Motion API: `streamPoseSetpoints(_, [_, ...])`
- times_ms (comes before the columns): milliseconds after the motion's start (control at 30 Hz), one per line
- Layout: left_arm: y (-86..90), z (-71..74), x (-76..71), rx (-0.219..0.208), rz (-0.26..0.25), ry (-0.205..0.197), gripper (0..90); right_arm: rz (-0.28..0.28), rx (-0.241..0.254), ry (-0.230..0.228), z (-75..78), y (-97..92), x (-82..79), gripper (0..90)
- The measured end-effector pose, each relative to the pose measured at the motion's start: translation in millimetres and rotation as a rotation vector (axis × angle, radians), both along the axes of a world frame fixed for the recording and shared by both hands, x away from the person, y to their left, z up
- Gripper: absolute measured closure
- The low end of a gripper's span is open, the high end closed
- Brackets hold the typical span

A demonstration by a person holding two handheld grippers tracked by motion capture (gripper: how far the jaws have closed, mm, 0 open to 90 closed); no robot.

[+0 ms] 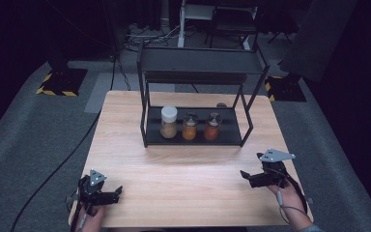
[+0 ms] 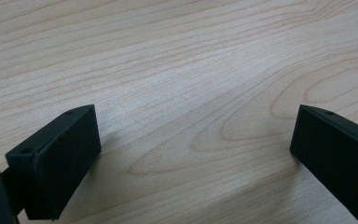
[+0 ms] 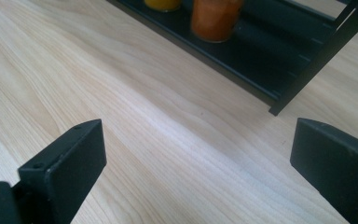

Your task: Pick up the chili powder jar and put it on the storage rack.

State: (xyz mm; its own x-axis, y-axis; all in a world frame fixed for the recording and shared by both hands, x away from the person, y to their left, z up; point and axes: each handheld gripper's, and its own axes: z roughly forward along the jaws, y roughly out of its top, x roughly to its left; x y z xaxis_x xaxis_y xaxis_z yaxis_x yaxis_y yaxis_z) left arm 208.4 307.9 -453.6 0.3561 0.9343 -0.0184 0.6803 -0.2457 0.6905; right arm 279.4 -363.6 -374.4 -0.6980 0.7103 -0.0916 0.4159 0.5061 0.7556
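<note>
Both grippers empty, three jars waiting on the rack

At lower left the left gripper (image 1: 117,193) is released over the pale wooden counter (image 1: 183,169); mid-frame, the white-lidded jar (image 1: 168,122), amber jar (image 1: 189,126) and orange-red jar (image 1: 212,126) stand on the black metal rack (image 1: 193,136); the right gripper (image 1: 245,174) gapes empty. Jars stand close; a wide reach could topple a neighbour.

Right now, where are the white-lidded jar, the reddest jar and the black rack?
white-lidded jar (image 1: 168,122), high view, its body.
reddest jar (image 1: 212,126), high view, its body.
black rack (image 1: 199,60), high view, its top shelf.
</note>
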Motion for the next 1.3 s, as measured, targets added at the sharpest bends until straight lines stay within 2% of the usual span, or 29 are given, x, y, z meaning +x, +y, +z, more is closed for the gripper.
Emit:
streamPoseSetpoints(433, [0.0,0.0,0.0,0.0,0.0,0.0,1.4,0.018,-0.024,0.003,-25.9,-8.0,-5.9,2.7])
streamPoseSetpoints(833, [0.0,0.0,0.0,0.0,0.0,0.0,1.4,0.011,-0.064,0.032,-48.9,-13.1,-7.7,2.7])
streamPoseSetpoints(1067, [0.0,0.0,0.0,0.0,0.0,0.0,1.4,0.003,-0.108,0.073,-60.5,-10.6,-5.9,2.7])
streamPoseSetpoints(1133, [-0.1,0.0,0.0,-0.001,0.001,0.001,1.4,-0.002,-0.1,0.067,-64.7,-11.8,-8.0,2.2])
streamPoseSetpoints(1300, [0.0,0.0,0.0,0.0,0.0,0.0,1.4,-0.027,-0.029,0.074,-74.9,-22.3,-9.5,0.0])
